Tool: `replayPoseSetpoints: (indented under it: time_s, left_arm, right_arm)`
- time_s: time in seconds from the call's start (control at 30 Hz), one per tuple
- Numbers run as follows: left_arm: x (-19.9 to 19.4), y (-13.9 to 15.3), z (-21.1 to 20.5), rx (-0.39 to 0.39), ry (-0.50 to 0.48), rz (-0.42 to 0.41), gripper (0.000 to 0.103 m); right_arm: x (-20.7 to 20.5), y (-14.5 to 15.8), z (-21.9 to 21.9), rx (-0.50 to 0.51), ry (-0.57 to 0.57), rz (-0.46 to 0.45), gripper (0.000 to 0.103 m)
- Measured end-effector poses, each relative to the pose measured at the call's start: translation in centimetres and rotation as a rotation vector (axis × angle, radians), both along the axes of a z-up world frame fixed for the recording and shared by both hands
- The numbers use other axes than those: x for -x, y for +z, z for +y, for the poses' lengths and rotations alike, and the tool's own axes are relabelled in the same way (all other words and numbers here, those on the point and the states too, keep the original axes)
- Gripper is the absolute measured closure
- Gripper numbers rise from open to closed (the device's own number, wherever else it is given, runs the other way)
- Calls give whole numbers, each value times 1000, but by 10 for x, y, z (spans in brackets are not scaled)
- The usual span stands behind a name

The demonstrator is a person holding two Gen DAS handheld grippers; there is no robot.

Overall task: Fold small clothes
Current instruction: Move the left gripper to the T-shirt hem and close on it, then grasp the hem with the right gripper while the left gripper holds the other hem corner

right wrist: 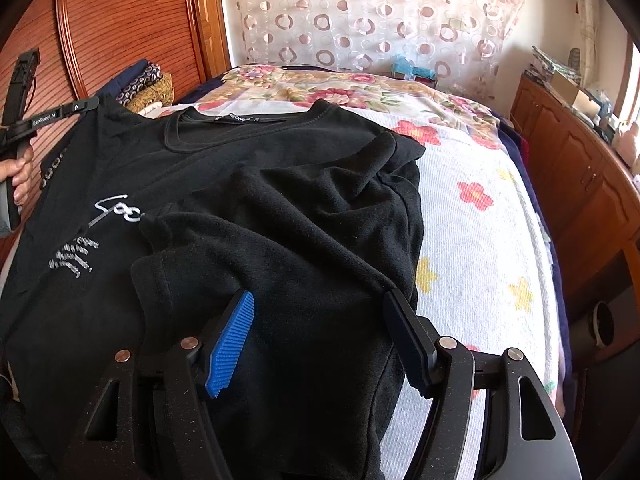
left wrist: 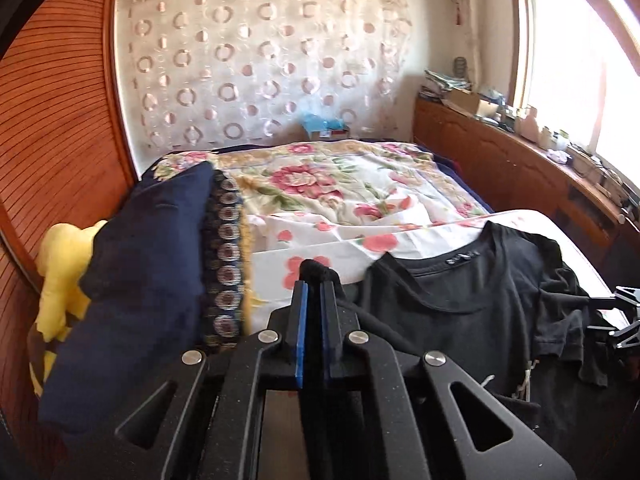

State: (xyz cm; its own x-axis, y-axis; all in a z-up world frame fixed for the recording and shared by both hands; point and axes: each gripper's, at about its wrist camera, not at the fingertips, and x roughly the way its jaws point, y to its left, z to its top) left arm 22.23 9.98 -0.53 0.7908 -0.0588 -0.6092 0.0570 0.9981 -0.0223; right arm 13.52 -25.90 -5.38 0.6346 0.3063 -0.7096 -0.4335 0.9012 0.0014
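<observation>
On the bed (left wrist: 400, 236), as seen from the left wrist view, a black T-shirt (left wrist: 472, 292) is spread over a white flowered cover, neckline toward the far end. The left claw (left wrist: 316, 280) is clamped tight on a bunched fold of the shirt's black fabric, which pokes out above the blue pads (left wrist: 303, 320). The claw is held level and pointed down the length of the bed. A navy pillow (left wrist: 148, 280) and a yellow cloth (left wrist: 60, 272) are seen just to its left. The right claw (left wrist: 624, 316) is partly visible at the frame's right edge, beside the shirt's sleeve.

From the right wrist view, the shirt (right wrist: 280, 220) is seen rumpled, with white lettering on its chest. The right claw (right wrist: 320, 328) is spread wide and lowered over the near part of the shirt, its fingers (right wrist: 234, 336) resting against the fabric without pinching it. At far left, the left claw (right wrist: 86, 105) is gripped by a hand (right wrist: 20, 172) and is closed on the shirt's shoulder, which is lifted off the bed (right wrist: 480, 220).
</observation>
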Motion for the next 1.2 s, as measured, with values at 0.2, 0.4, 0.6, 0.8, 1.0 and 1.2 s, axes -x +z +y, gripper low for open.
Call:
replayPoseSetpoints:
  time_s: [0.2,0.4,0.6,0.8,1.0,1.2]
  left_arm:
    - [1,-3,8,7,-1,-1,97]
    - [0,-4,5,14,-11,-11,97]
    - [2,-3,1,13,-17,-12,97]
    - [7,3,1,21,3,-37,96]
    - [13,13,5,41,14,-63,97]
    - [35,31,-3,58,-14,-110,97]
  right_arm:
    - [-12,29,-21,-47,-41,-69,34]
    - [-74,34,-25,-67,-43,-11,34]
    - [-126,18,-14,-27,-37,64,49]
    - [-140,49,-5,-24,-60,-100,95]
    - [-141,57,-12,-9,-78,-110,95]
    - [-119,72,-20,-54,-62,-134,96]
